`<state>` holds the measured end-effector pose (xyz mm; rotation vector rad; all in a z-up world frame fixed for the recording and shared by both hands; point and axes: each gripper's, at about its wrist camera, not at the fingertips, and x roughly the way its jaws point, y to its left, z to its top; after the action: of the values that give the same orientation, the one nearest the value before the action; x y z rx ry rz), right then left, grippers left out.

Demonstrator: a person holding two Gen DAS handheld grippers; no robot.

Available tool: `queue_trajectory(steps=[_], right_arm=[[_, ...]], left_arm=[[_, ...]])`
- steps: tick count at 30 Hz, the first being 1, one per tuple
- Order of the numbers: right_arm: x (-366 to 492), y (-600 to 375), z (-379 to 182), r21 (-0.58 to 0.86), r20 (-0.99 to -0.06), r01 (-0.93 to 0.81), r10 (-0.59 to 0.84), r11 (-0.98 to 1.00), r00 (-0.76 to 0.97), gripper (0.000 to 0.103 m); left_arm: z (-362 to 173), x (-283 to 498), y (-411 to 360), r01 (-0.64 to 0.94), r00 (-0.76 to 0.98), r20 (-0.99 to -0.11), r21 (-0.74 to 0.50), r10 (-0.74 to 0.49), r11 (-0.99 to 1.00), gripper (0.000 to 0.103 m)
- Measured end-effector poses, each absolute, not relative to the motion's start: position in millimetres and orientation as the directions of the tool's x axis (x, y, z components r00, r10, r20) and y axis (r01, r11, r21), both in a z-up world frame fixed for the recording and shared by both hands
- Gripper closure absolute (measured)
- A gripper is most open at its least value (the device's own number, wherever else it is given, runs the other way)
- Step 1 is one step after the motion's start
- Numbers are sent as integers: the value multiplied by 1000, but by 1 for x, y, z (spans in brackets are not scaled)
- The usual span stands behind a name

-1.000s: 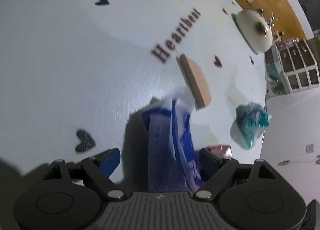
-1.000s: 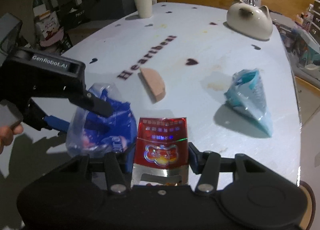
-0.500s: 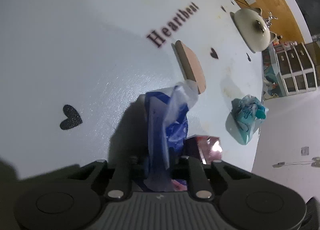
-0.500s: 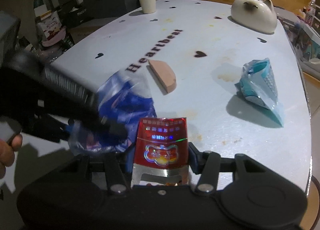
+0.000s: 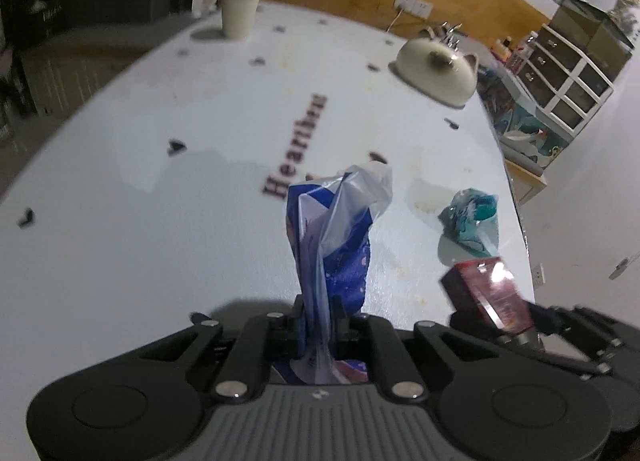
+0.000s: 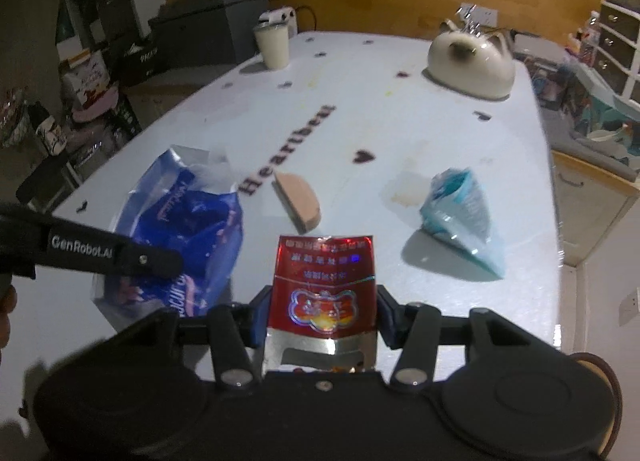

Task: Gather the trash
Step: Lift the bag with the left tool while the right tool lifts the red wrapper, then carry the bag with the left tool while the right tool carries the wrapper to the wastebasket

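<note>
My left gripper [image 5: 318,319] is shut on a crumpled blue and clear plastic bag [image 5: 336,237], which stands up from its jaws above the white table [image 5: 140,229]. From the right wrist view the same blue bag [image 6: 188,229] hangs at the left under the left gripper's black body [image 6: 100,251]. My right gripper [image 6: 322,311] is shut on a flat red foil packet [image 6: 324,285]; that red packet [image 5: 490,295] also shows at the lower right of the left wrist view. A teal wrapper [image 6: 460,213] lies on the table to the right, apart from both grippers.
A pink wedge-shaped block [image 6: 298,201] lies mid-table by the "Heartbeat" lettering. A cream cat-shaped dish [image 6: 470,63] and a white cup [image 6: 274,43] stand at the far end. A drawer cabinet [image 5: 576,73] stands beyond the table's right edge, boxes and clutter to the left.
The left jaws closed on the blue bag and lifted it off the table while the wrist rolled. The right gripper rose a little with the red packet still in it.
</note>
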<state>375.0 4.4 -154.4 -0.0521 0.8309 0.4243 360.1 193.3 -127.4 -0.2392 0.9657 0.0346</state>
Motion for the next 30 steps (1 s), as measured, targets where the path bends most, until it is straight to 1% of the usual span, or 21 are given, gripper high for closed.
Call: queue_trajectory(steps=[6, 10, 16, 20, 30], right_arm=[[355, -18, -119, 120, -690, -355, 335, 927, 642, 50], [340, -38, -100, 119, -672, -321, 315, 939, 671, 50], [313, -73, -76, 111, -644, -270, 276, 957, 714, 50], [299, -104, -69, 106, -634, -218, 235, 970, 737, 50], [283, -189, -82, 101, -676, -53, 108, 993, 729, 50]], left_arm=[[-101, 335, 178, -131, 614, -789, -135, -26, 982, 93], [-89, 321, 159, -104, 630, -776, -129, -35, 986, 93], [-78, 310, 117, -21, 653, -751, -148, -99, 989, 93], [-78, 307, 83, 42, 647, -748, -163, -151, 986, 93], [-100, 316, 2, 158, 569, -780, -207, -260, 966, 93]])
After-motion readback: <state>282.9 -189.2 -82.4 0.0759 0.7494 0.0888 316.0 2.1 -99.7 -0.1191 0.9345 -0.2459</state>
